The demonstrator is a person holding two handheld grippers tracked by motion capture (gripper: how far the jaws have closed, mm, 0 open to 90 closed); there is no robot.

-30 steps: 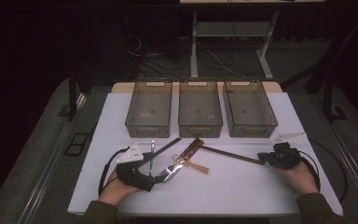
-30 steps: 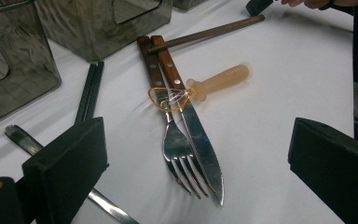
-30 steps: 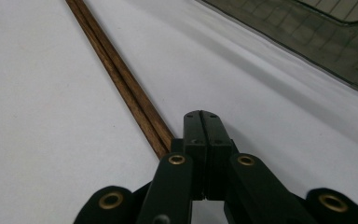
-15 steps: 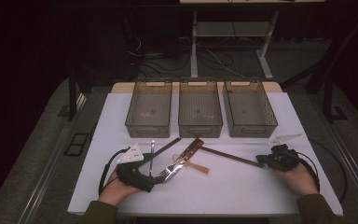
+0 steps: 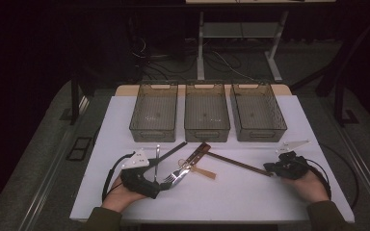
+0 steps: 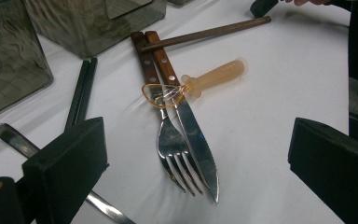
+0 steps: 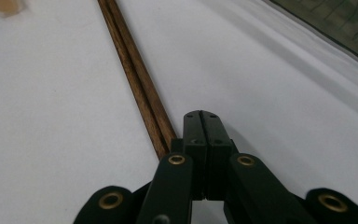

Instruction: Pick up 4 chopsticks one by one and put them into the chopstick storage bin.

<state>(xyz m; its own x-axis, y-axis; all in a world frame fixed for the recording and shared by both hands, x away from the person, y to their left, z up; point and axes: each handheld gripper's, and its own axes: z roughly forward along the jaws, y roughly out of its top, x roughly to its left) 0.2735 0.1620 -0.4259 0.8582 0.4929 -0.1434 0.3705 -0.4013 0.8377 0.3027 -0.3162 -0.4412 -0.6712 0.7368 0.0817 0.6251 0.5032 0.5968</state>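
Now: sorting cutlery, chopstick end beside right gripper

Right gripper [image 7: 203,119], jaws pressed together and empty, sits just beside the near end of the brown chopsticks [image 7: 135,74] on the white tabletop [image 5: 250,197]. Left gripper [image 6: 196,158] gapes wide over the banded fork and knife [image 6: 186,140]. Advice: open first, straddle both sticks, then close

white worktop [image 5: 250,197] carries three bins [image 5: 206,112] beyond my fingers, a banded fork and knife [image 6: 179,135] between them, brown chopsticks [image 7: 135,70] beside my right fingers.
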